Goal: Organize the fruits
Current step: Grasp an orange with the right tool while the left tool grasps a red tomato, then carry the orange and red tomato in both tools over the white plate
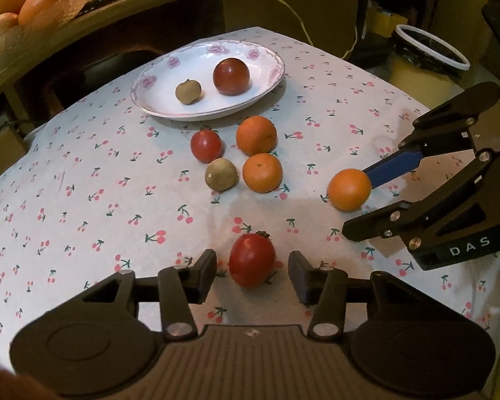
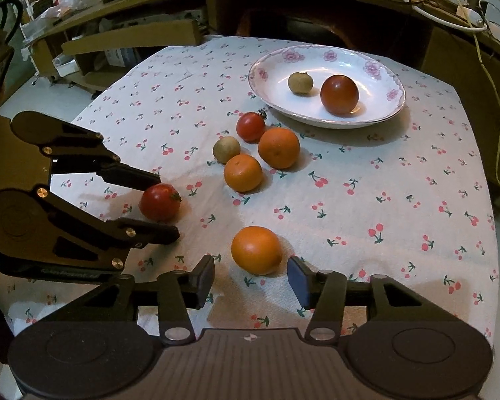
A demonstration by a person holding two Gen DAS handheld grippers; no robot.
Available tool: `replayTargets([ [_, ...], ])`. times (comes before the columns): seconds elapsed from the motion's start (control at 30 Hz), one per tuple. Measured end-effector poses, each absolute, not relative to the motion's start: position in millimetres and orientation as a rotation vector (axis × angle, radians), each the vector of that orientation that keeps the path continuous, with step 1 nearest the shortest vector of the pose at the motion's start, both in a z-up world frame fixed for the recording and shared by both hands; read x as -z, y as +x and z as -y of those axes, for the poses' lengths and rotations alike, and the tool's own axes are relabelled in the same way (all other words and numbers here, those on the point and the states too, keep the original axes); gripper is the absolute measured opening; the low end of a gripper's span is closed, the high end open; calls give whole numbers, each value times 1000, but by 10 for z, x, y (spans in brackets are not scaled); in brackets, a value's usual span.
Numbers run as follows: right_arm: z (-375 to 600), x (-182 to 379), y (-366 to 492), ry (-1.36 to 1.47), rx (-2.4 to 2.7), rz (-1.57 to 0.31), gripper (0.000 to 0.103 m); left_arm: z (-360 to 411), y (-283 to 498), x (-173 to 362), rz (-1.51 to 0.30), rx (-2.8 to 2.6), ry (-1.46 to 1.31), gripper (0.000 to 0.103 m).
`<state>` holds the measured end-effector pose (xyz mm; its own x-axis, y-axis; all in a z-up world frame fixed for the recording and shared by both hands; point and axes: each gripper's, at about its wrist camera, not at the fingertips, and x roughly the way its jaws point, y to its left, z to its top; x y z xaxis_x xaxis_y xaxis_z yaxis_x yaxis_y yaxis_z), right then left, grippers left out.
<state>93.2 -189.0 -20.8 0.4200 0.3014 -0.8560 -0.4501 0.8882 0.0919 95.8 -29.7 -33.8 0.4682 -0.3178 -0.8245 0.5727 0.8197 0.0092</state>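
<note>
While both grippers rest low over the table [image 1: 83,173], left gripper [image 1: 251,268] fingers spread around a tomato [image 1: 252,260] — right gripper [image 2: 251,275] fingers spread around an orange [image 2: 256,250]; plate [image 2: 376,118] at one o'clock.

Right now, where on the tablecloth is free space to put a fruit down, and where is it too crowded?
Free: the wide cloth right of the orange cluster and below the plate, and the cloth's left side. Crowded: the cluster itself, plus the near edge, where the left gripper brackets a tomato and the right gripper an orange.
</note>
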Motion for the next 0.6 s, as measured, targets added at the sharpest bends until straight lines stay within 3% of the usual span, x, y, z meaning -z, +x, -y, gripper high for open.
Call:
replayTargets([
  [0.3,1905,216,972,-152,-465,-1033,52,292,974,340,-941,545,280,53],
  [0.4,1910,218,986,-146,-463,-1034,51,277,984,328,-945,536,273,41],
  [0.5,1885,213,1000,-161,-457,-1036,37,274,992,316,-949,528,279,35],
  [0.6,1864,206,1017,-178,-450,-1037,35,289,992,314,-950,521,287,35],
])
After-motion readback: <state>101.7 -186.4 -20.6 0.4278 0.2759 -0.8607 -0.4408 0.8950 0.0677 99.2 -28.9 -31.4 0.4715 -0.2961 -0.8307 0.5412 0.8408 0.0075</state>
